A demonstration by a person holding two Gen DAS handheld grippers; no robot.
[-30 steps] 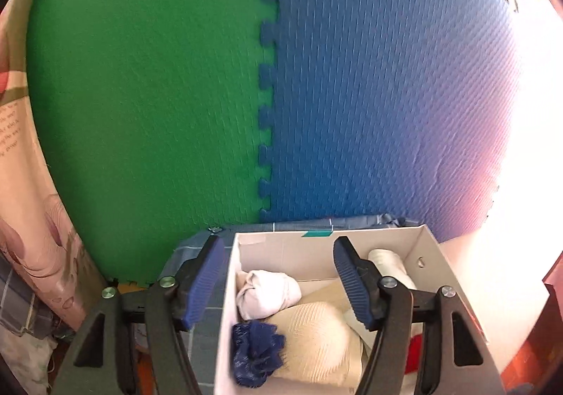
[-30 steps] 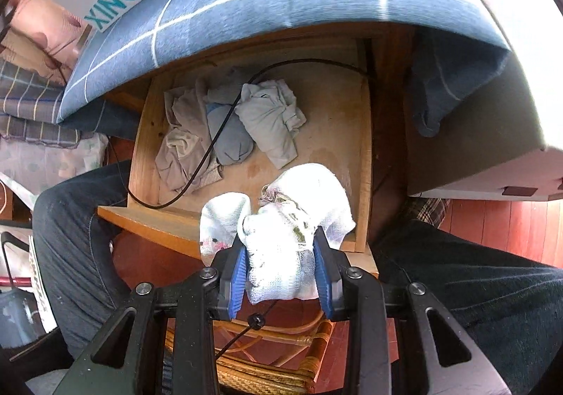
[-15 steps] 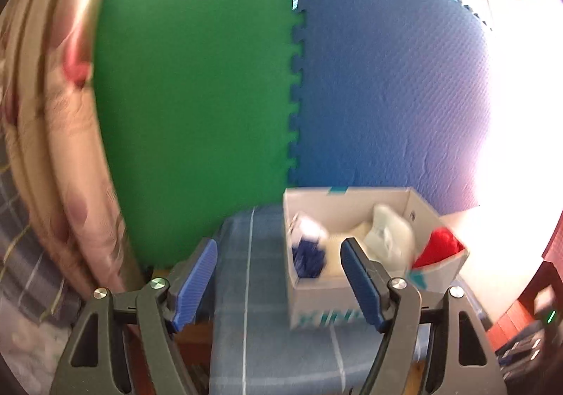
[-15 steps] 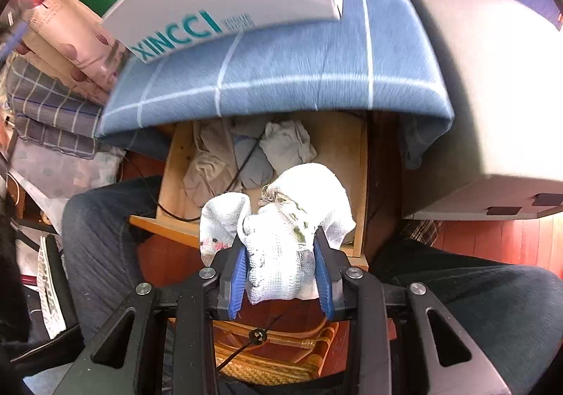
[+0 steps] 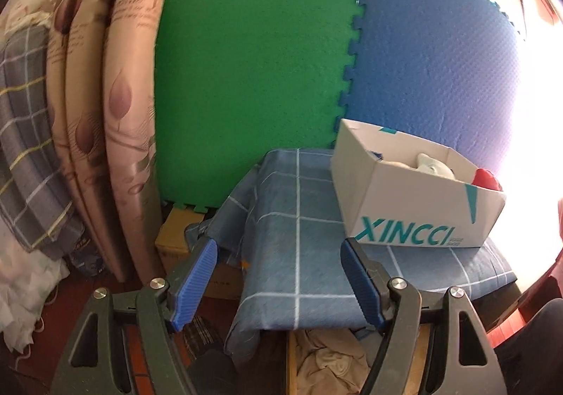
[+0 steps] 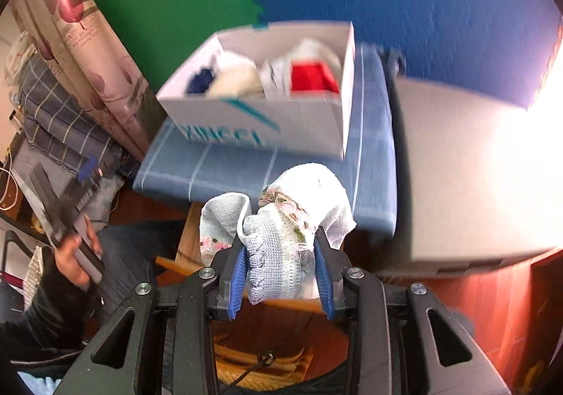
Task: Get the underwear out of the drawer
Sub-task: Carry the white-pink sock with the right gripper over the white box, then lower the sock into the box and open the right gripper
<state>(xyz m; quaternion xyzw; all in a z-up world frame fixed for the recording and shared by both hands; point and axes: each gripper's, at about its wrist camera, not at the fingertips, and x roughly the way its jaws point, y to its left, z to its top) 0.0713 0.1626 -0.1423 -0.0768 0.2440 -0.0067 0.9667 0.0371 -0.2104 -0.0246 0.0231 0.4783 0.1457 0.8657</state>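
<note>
My right gripper is shut on white knitted underwear, holding it up in front of the blue checked cloth. The white XINCCI box on that cloth holds white, dark blue and red garments. The wooden drawer edge shows just below the cloth. My left gripper is open and empty, low in front of the cloth, left of the box. Beige clothes lie in the drawer below it.
Green and blue foam mats stand behind the box. Folded floral and checked bedding is stacked at the left. A grey-white box top lies right of the cloth. A hand holds the other gripper at the left.
My right gripper has risen from above the drawer with the underwear, so the box top now shows. My left gripper has pulled back and down from over the box.
</note>
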